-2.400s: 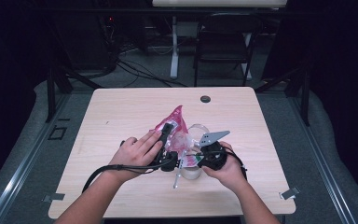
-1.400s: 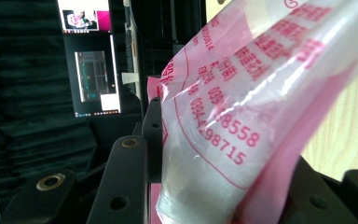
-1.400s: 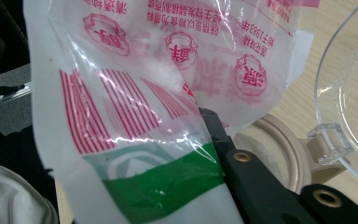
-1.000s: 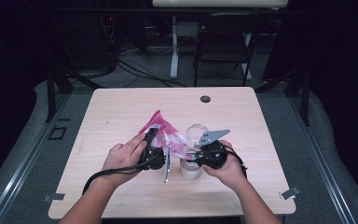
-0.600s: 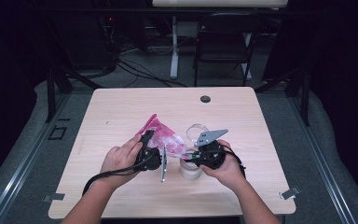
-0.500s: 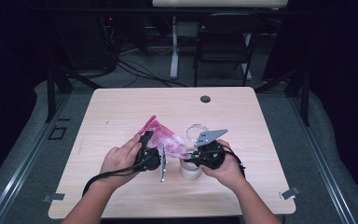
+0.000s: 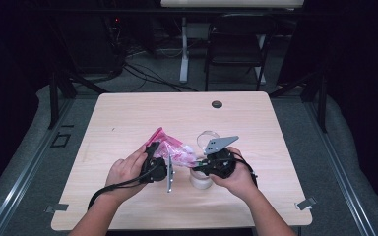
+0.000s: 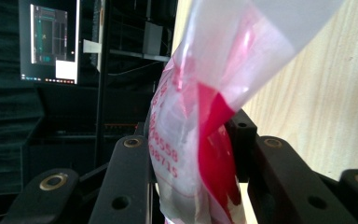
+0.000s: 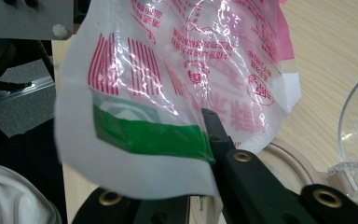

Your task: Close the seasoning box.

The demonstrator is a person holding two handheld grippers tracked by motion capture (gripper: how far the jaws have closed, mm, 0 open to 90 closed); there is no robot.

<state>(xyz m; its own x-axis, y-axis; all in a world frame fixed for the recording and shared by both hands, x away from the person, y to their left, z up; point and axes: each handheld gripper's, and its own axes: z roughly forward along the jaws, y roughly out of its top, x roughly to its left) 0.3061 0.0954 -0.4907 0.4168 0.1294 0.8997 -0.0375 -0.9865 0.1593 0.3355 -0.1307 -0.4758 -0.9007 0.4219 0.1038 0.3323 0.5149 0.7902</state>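
We hold the bag (image 7: 173, 151) above the table (image 7: 128, 118) between both grippers: left gripper (image 8: 193, 154) clamps its middle, right gripper (image 9: 186, 186) pinches an edge. Pulling apart could tear the film, spilling contents beside the jar (image 7: 200, 178).

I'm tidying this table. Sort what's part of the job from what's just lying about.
In use:
- pink-printed clear plastic bag, clamped by the left gripper and right gripper
- round white container under it
- clear plastic lid

Lying about:
- small dark round disc
- black folding chair behind the wooden table
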